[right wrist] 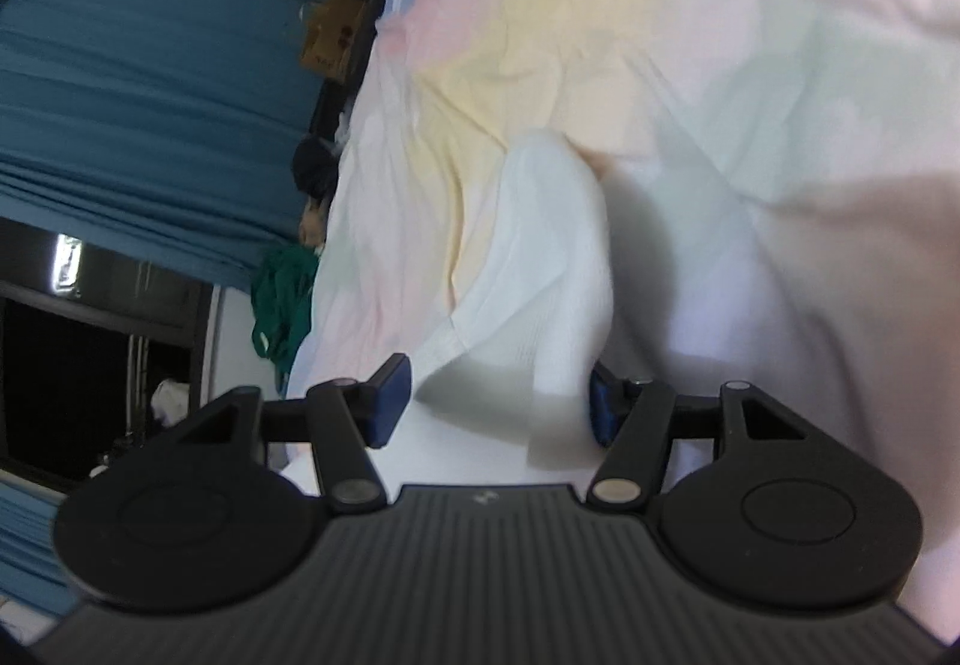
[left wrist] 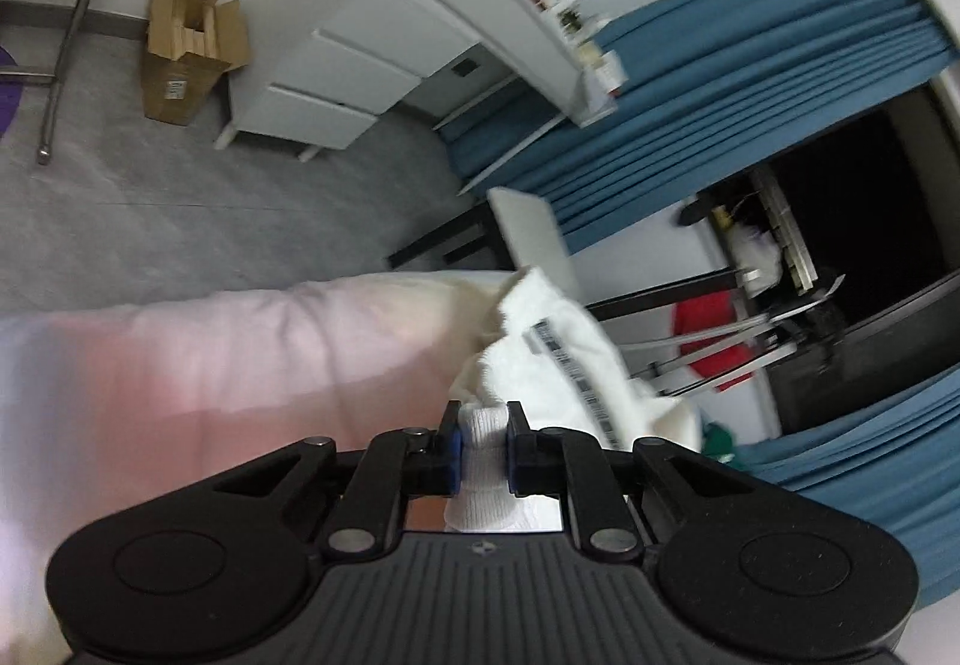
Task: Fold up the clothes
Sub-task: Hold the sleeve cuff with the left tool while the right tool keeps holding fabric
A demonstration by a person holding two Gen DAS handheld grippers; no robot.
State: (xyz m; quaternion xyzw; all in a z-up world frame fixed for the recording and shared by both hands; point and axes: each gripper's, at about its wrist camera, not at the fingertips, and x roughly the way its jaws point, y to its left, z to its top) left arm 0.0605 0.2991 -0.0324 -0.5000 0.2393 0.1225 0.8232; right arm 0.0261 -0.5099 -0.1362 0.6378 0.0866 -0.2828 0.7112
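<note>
A white knit garment (left wrist: 558, 359) with a barcode label hangs bunched over the edge of a pastel bedsheet (left wrist: 210, 353). My left gripper (left wrist: 483, 446) is shut on a ribbed white cuff of it, pinched between the blue pads (left wrist: 454, 452). In the right wrist view a long white part of the garment (right wrist: 540, 257) lies on the pastel sheet (right wrist: 750, 65) and runs down between the fingers. My right gripper (right wrist: 498, 404) stands wide open around it, blue pads (right wrist: 390, 404) on either side without squeezing the cloth.
A white drawer unit (left wrist: 336, 65) and a cardboard box (left wrist: 186, 47) stand on the grey floor. Blue curtains (left wrist: 750, 83) hang by a dark window. A green cloth (right wrist: 285, 299) and a small cardboard box (right wrist: 330, 41) sit beside the bed edge.
</note>
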